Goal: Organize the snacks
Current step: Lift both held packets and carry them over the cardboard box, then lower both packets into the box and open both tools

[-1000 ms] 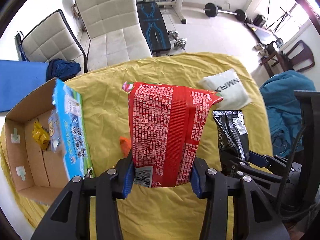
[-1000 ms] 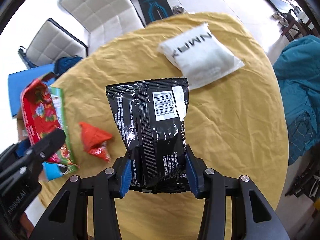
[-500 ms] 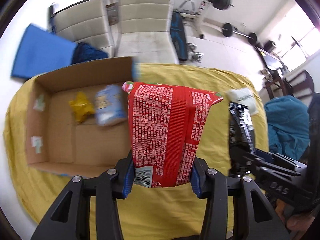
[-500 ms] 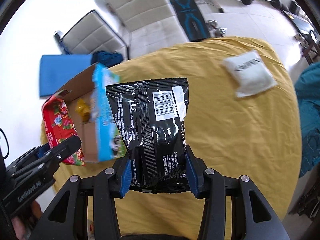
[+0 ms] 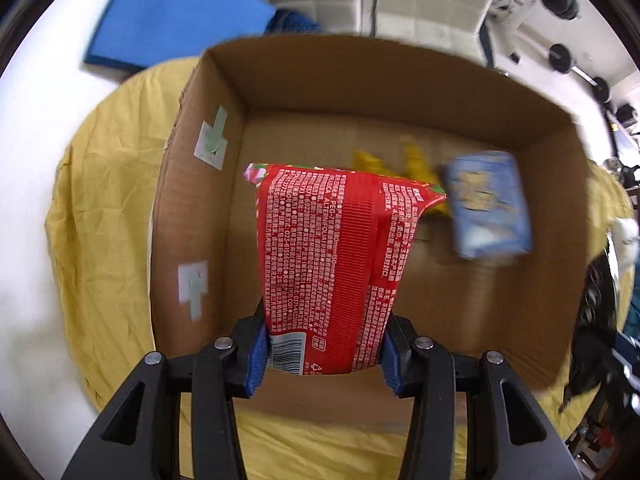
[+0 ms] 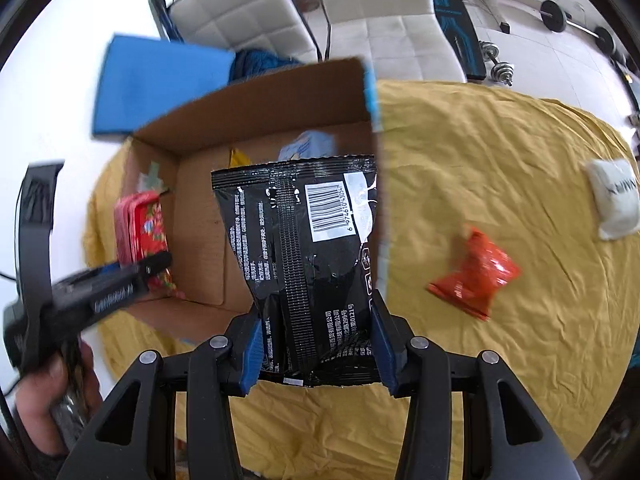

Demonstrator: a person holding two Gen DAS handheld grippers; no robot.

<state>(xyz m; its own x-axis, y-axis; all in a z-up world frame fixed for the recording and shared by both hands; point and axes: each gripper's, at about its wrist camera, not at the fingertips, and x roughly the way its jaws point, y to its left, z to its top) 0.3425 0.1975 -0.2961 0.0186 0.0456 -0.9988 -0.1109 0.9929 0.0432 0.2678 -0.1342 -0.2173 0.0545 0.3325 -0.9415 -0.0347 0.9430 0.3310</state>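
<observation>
My left gripper [image 5: 322, 354] is shut on a red snack bag [image 5: 336, 256] and holds it over the open cardboard box [image 5: 192, 216]. On the box floor lie a yellow packet [image 5: 416, 156] and a blue packet [image 5: 486, 204]. My right gripper [image 6: 316, 352] is shut on a black snack bag [image 6: 308, 256], held above the box's near right corner [image 6: 260, 120]. The right wrist view also shows the left gripper [image 6: 158, 266] with the red bag [image 6: 140, 228] at the box's left side. An orange-red packet [image 6: 476, 276] and a white pouch [image 6: 614, 200] lie on the yellow cloth.
The round table wears a yellow cloth [image 6: 500, 160]. Two white padded chairs [image 6: 384, 8] stand behind it, with a blue mat [image 6: 156, 80] and gym weights [image 6: 568, 16] on the floor. A person's hand [image 6: 44, 396] holds the left tool.
Both grippers swung left toward the box. The red bag now hangs over the box interior, and the black bag has come up to the box's right wall.
</observation>
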